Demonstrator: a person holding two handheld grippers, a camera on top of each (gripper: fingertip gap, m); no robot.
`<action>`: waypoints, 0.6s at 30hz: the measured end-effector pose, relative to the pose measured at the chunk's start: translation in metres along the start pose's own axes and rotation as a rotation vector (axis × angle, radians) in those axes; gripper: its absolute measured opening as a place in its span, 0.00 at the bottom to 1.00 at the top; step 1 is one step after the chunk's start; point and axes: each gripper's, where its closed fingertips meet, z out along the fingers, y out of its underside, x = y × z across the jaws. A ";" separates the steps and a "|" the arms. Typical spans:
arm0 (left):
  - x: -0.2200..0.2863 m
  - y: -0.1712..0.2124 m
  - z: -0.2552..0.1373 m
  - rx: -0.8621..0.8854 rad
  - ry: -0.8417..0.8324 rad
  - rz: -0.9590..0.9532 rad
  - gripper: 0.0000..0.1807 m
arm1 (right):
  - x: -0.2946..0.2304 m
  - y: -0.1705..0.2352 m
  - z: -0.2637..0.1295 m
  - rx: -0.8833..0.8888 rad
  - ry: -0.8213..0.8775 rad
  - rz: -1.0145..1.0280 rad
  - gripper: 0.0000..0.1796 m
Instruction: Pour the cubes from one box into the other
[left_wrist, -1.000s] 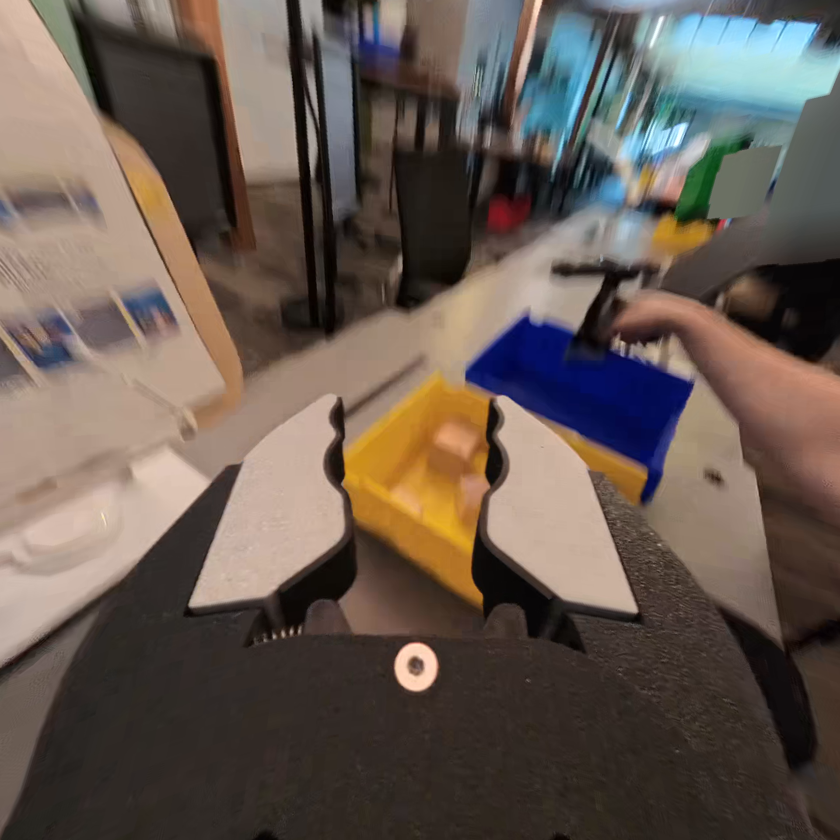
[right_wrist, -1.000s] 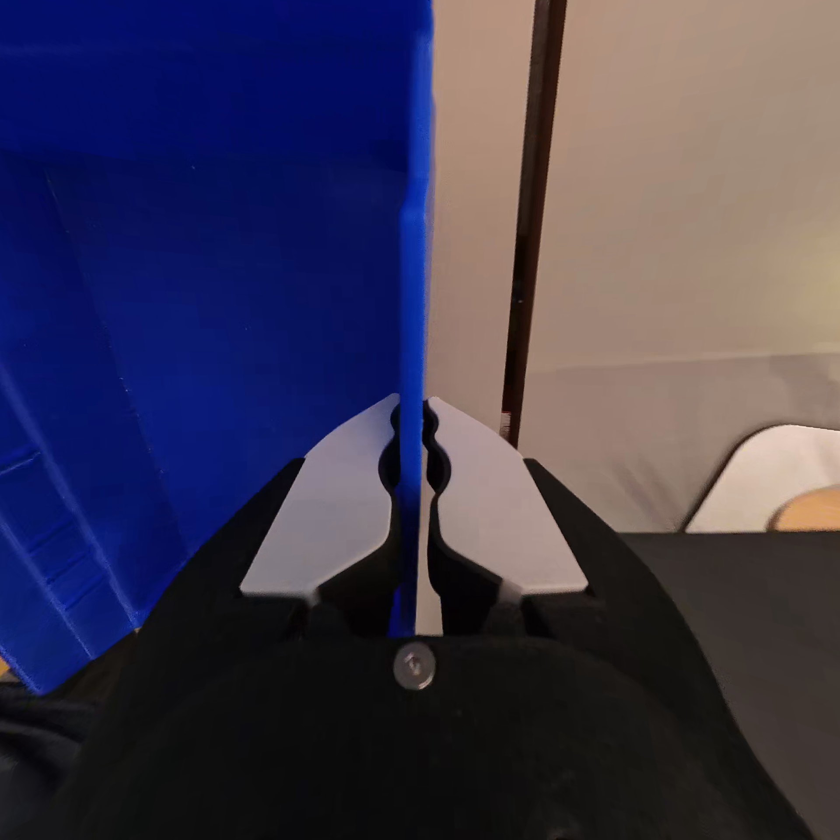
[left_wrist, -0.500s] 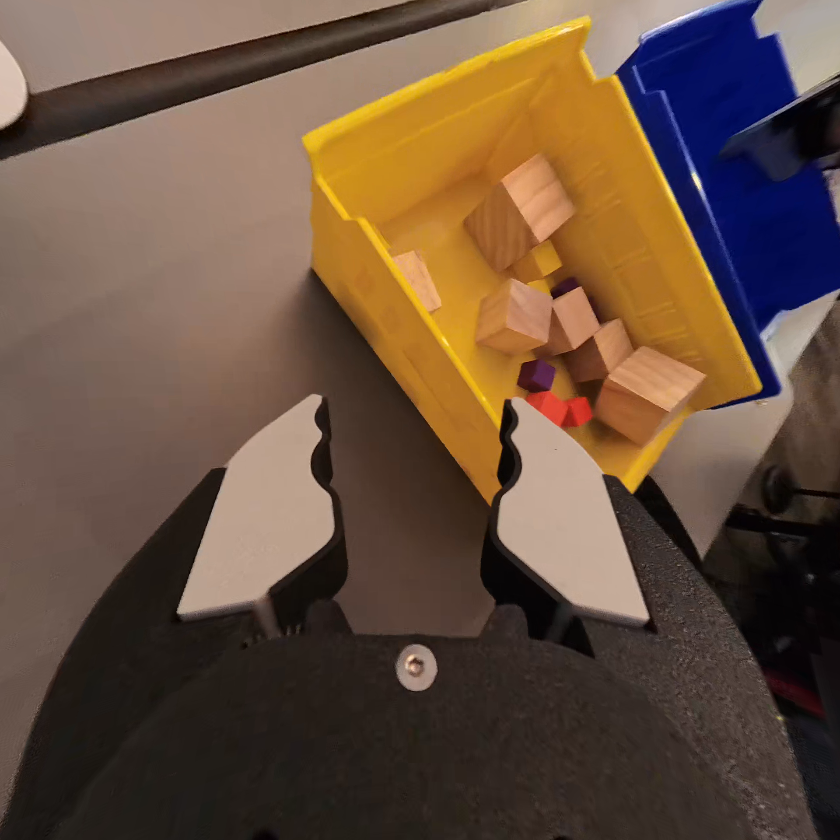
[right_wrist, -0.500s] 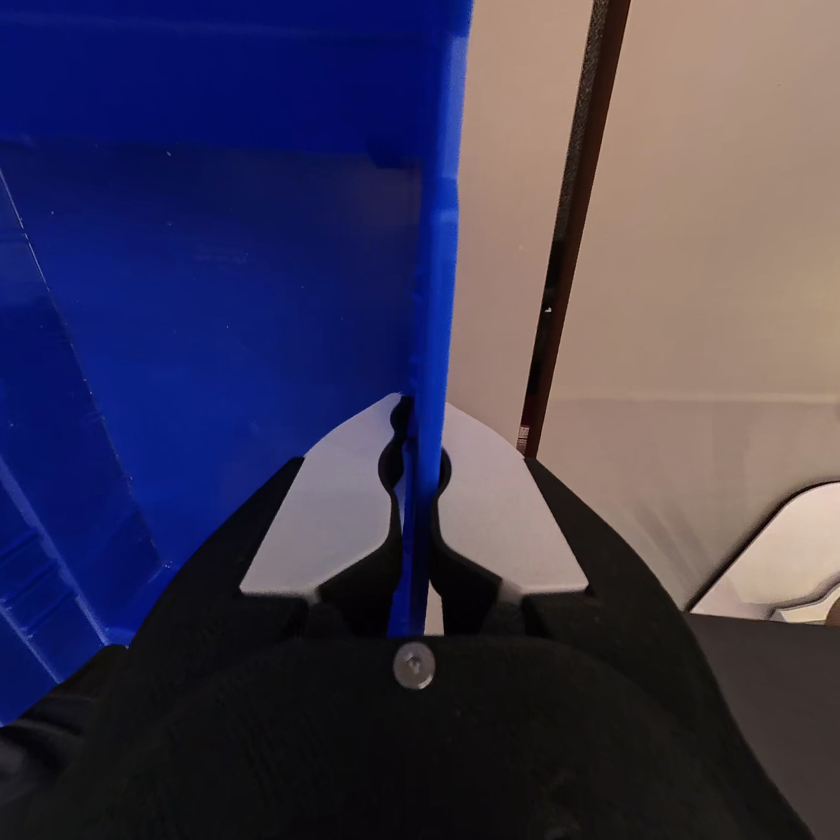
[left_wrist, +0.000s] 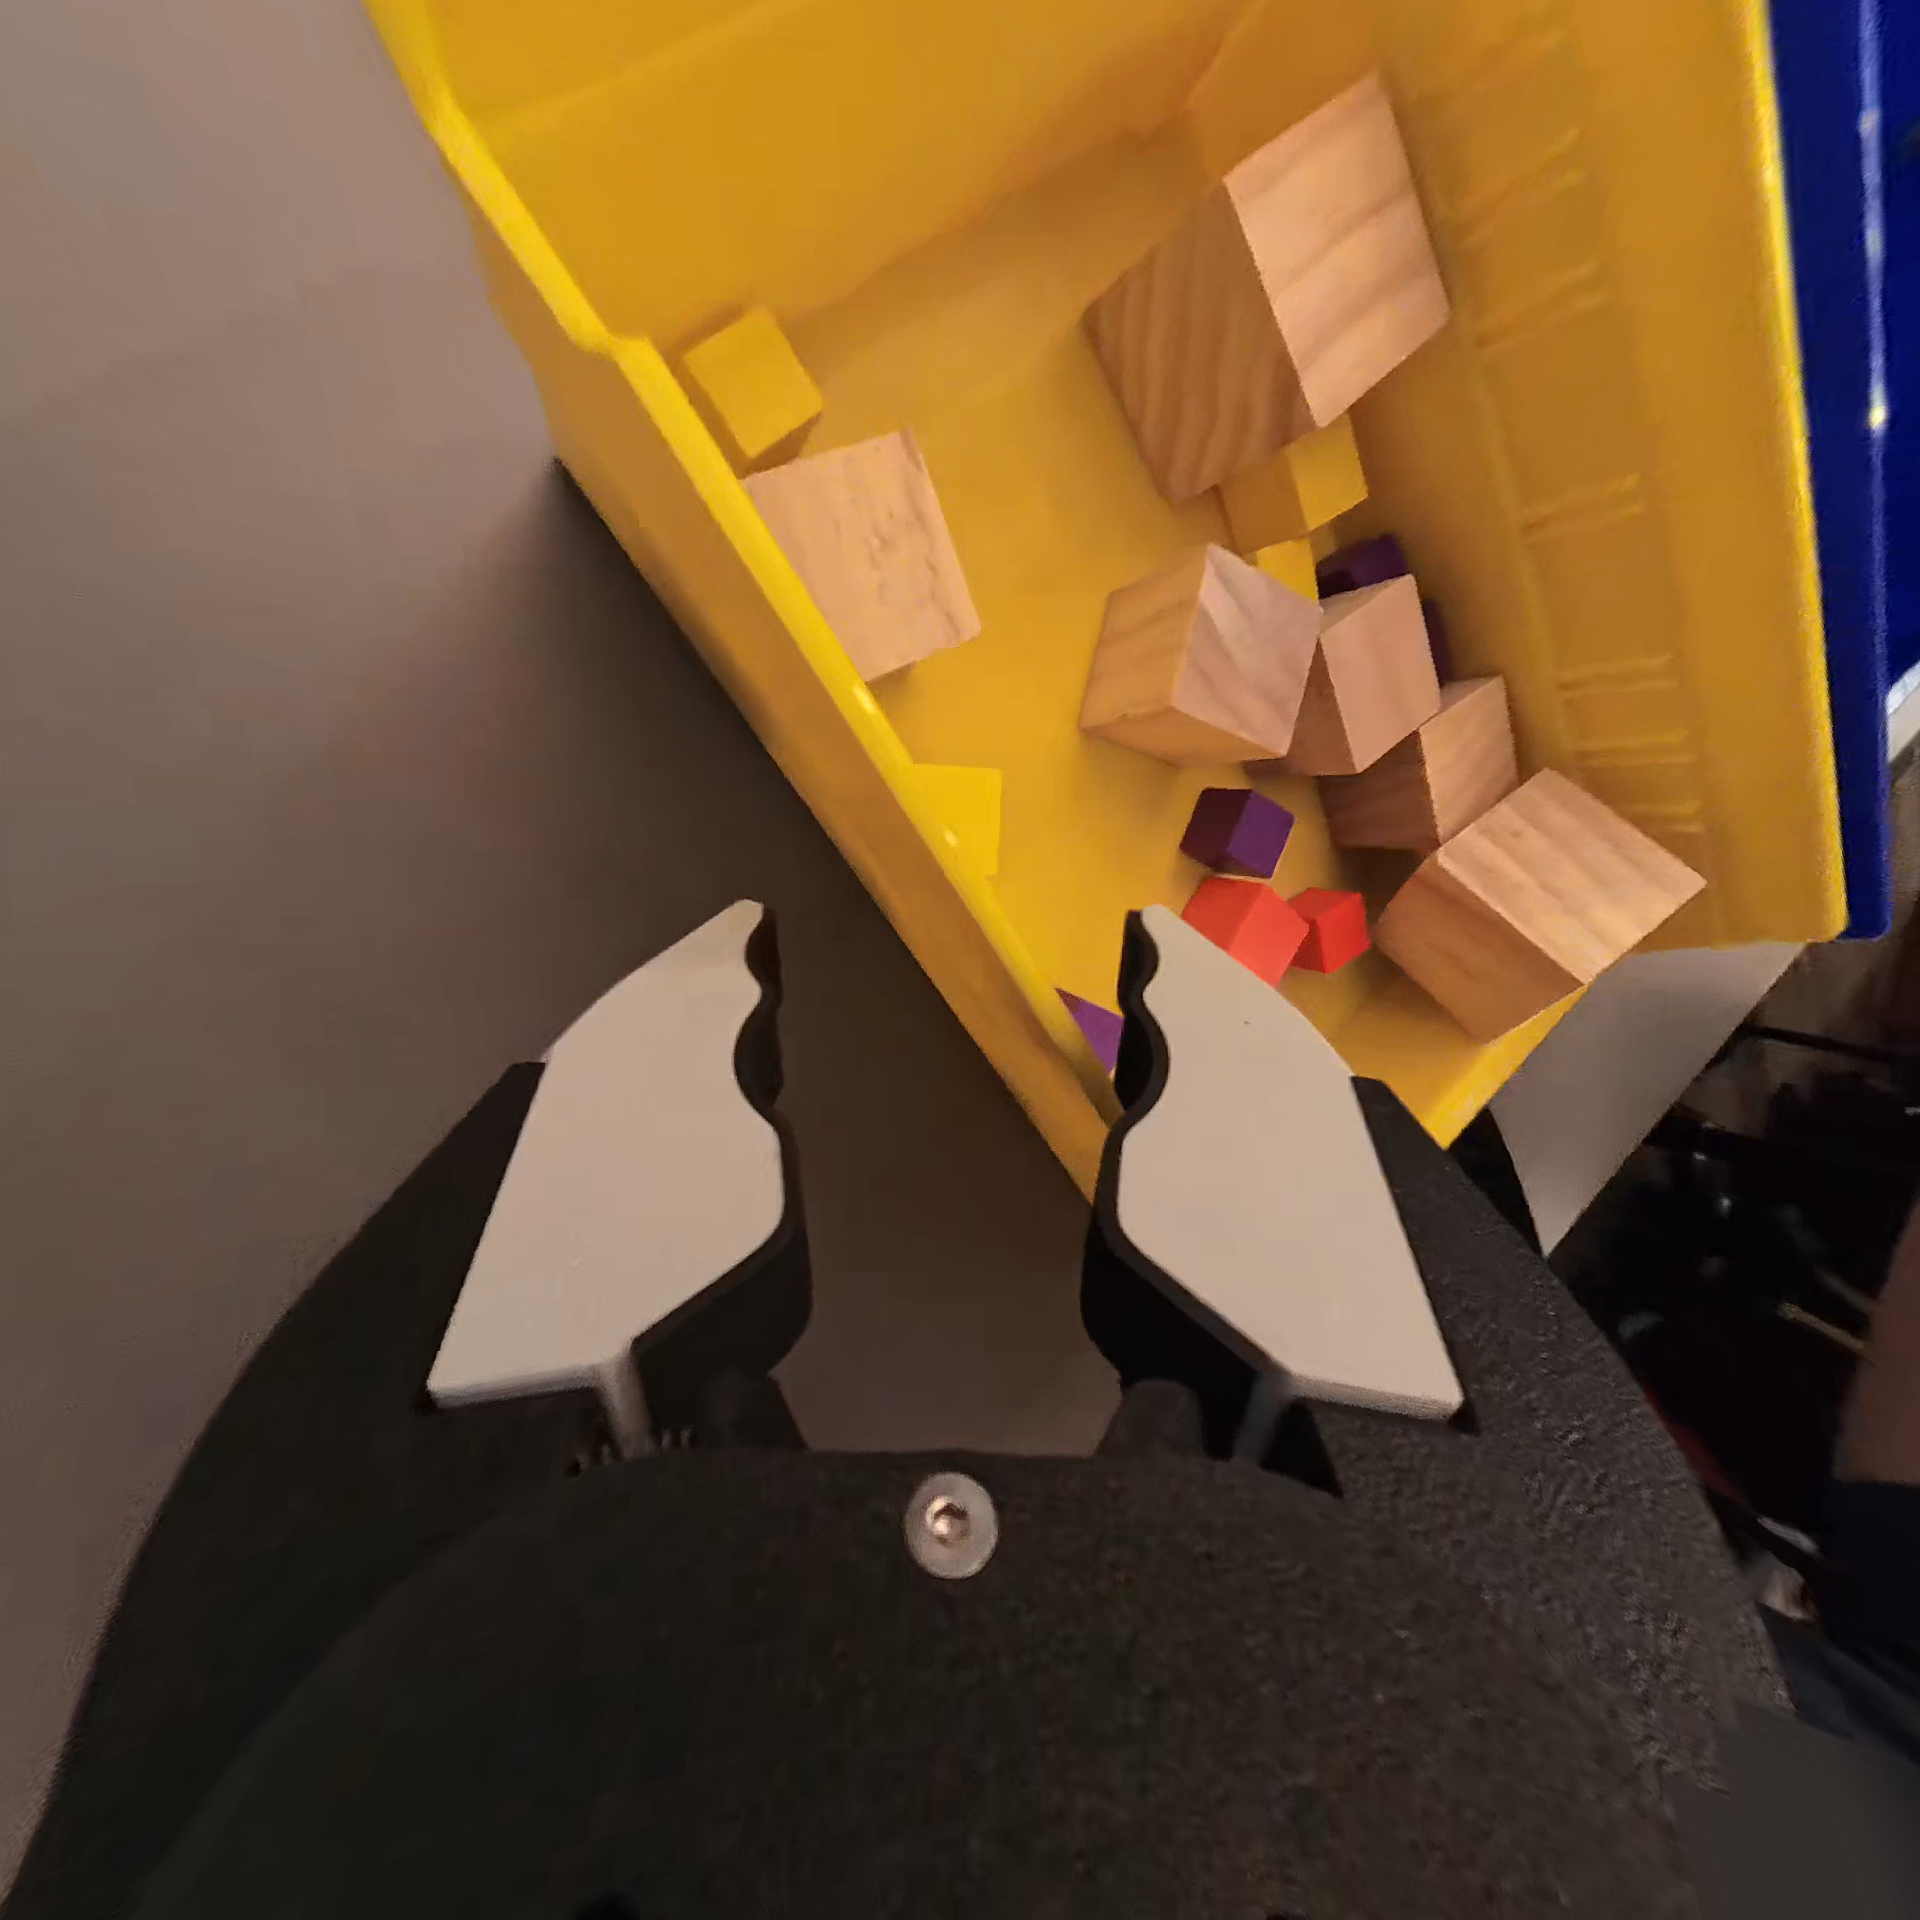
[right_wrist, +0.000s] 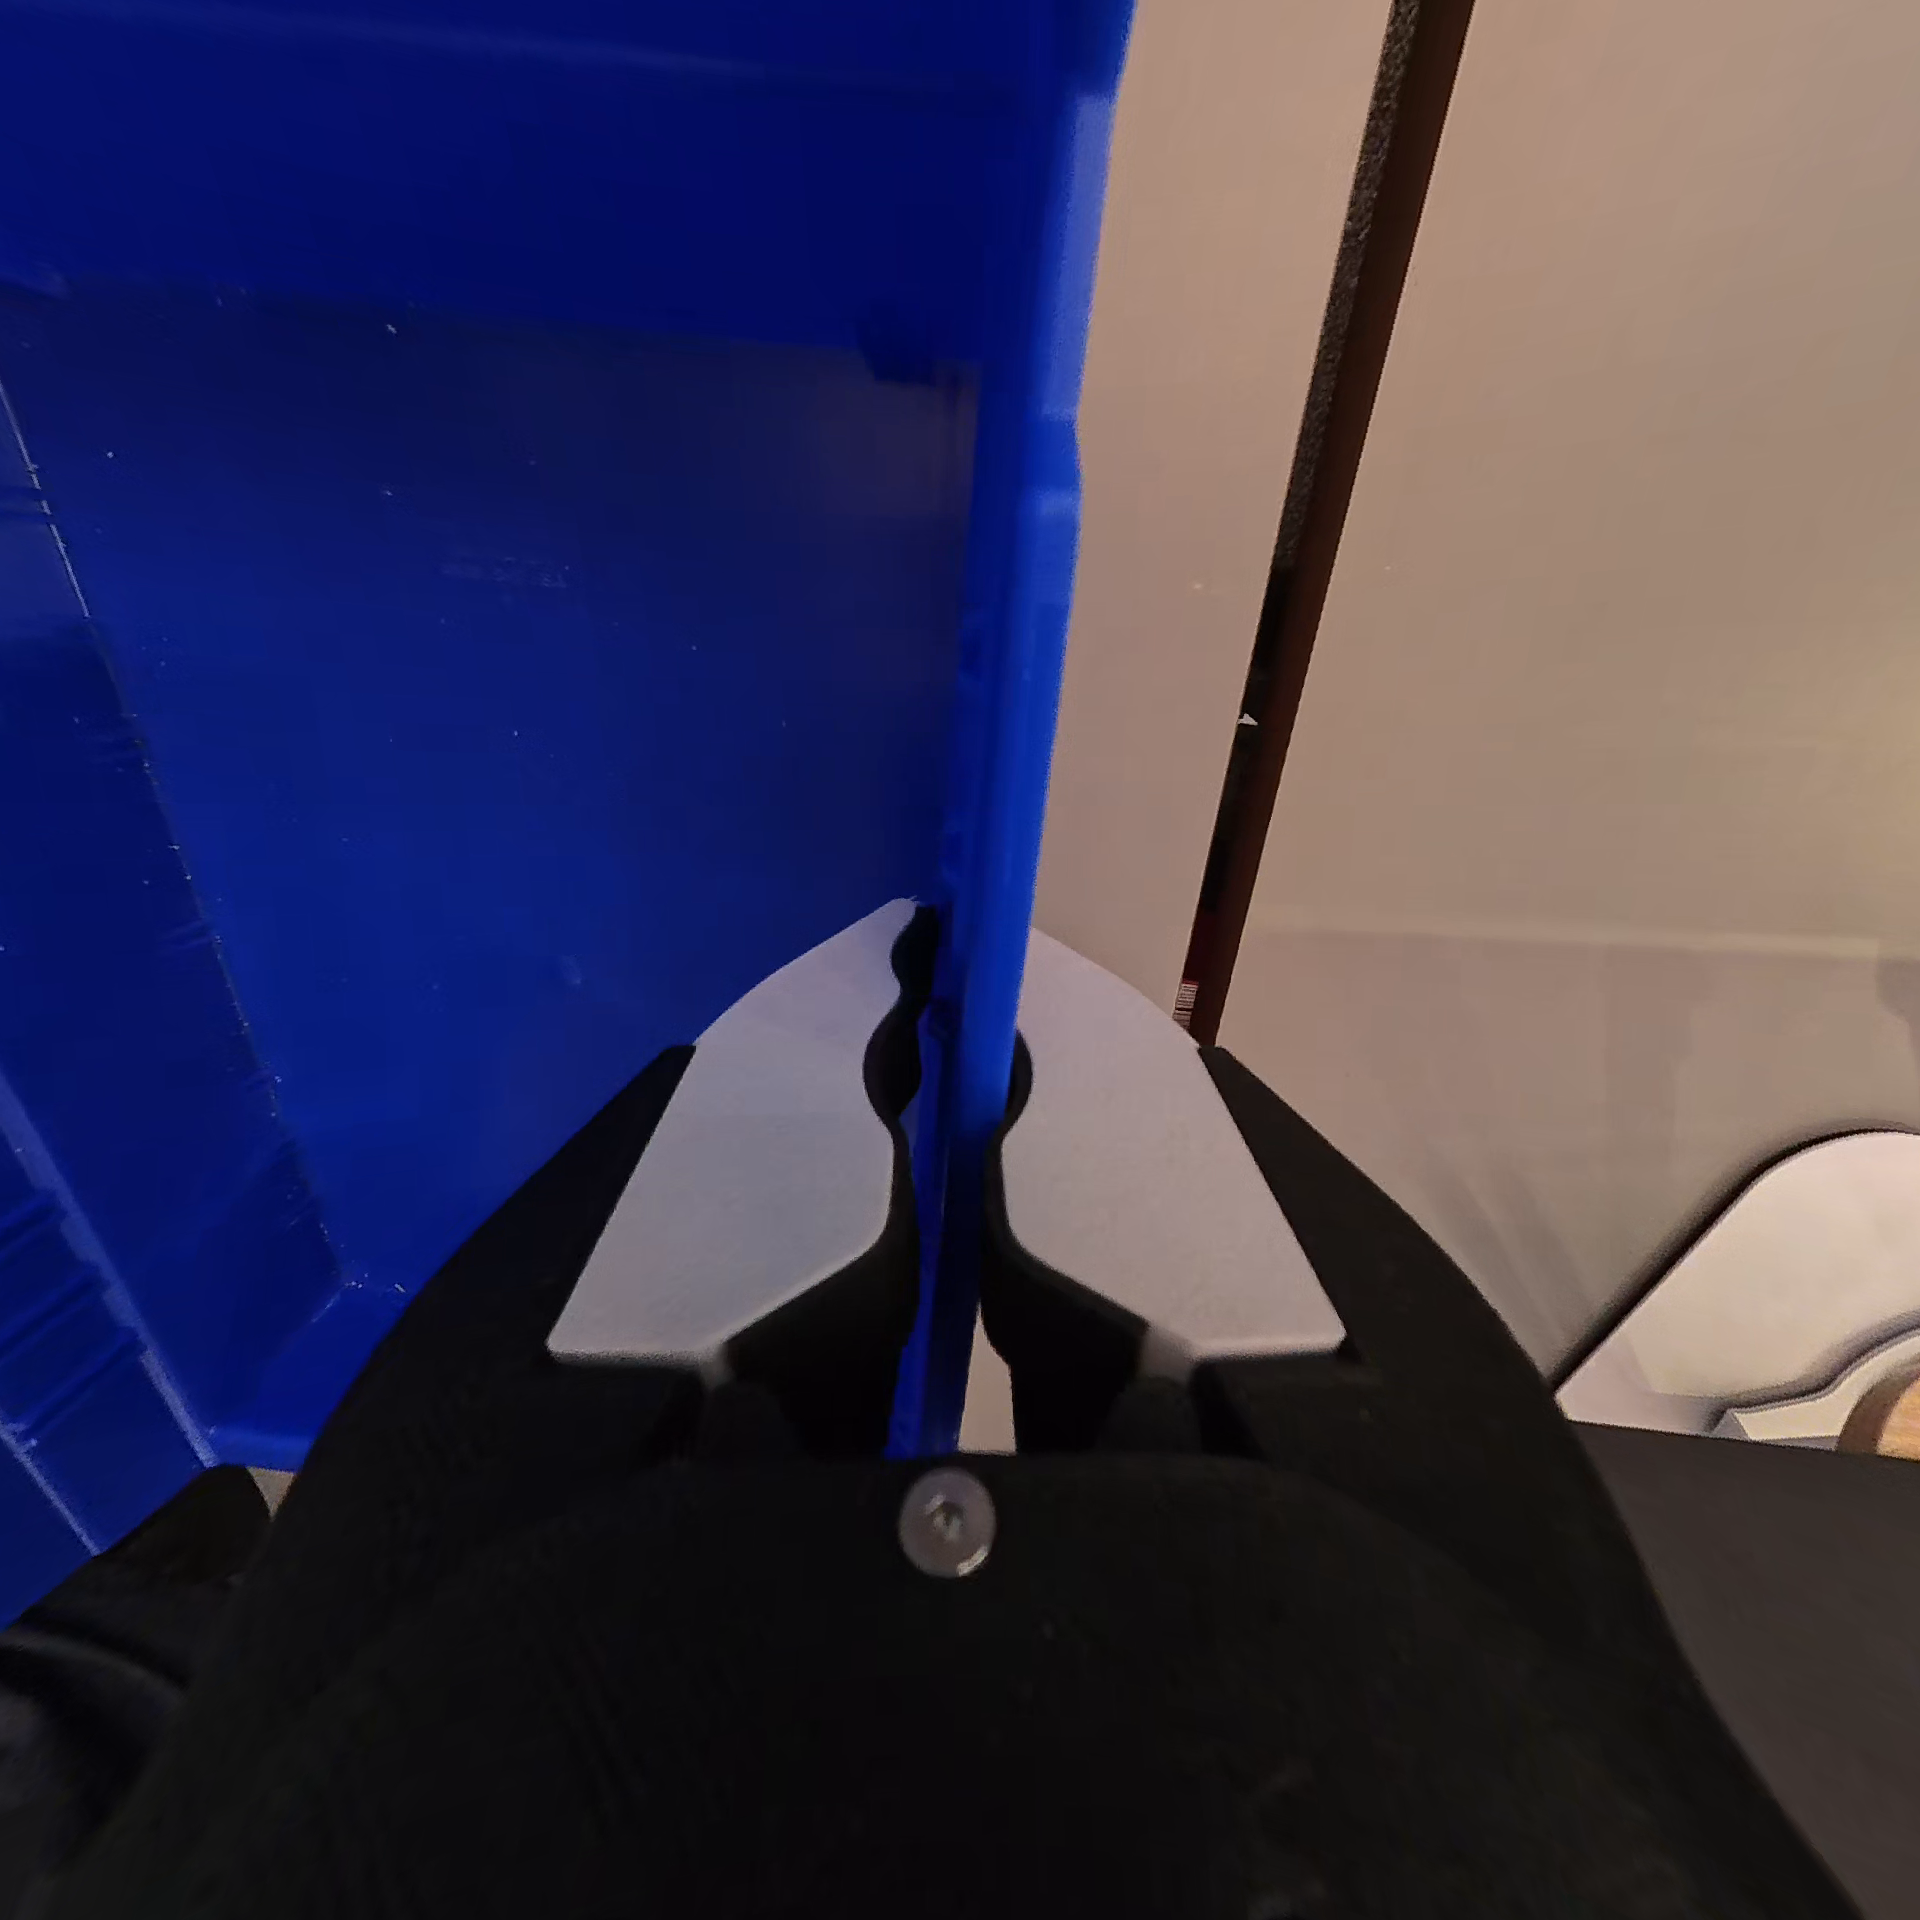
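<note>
A yellow box (left_wrist: 727, 166) lies on the dark table and holds several wooden cubes (left_wrist: 1278, 270) plus small red (left_wrist: 1242, 925), purple (left_wrist: 1236, 831) and yellow (left_wrist: 753, 379) cubes. My left gripper (left_wrist: 945, 920) is open, its two fingers on either side of the yellow box's near side wall, near a corner. A blue box (right_wrist: 520, 623) stands right beside the yellow one, seen as a strip in the left wrist view (left_wrist: 1839, 416). My right gripper (right_wrist: 971, 920) is shut on the blue box's side wall; the inside that shows is empty.
The dark table top (left_wrist: 260, 727) spreads left of the yellow box. Its edge drops off at the right, with dark clutter below (left_wrist: 1766, 1195). In the right wrist view a beige wall (right_wrist: 1610, 468), a dark vertical bar (right_wrist: 1309, 540) and a white rounded object (right_wrist: 1787, 1278) lie beyond.
My left gripper has swung down from looking across the room and come in close, so its fingers now straddle the yellow box's wall. My right gripper has kept its hold on the blue box, shifting slightly.
</note>
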 end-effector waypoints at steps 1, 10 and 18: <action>-0.001 0.002 0.001 -0.039 -0.010 -0.011 0.34 | 0.000 0.000 0.000 0.002 0.001 0.000 0.04; 0.008 0.026 0.004 -0.520 -0.119 0.008 0.11 | -0.005 -0.001 0.001 0.002 0.010 0.034 0.03; -0.007 0.032 -0.008 -0.600 -0.035 -0.005 0.07 | -0.013 0.002 0.001 0.001 0.004 0.090 0.03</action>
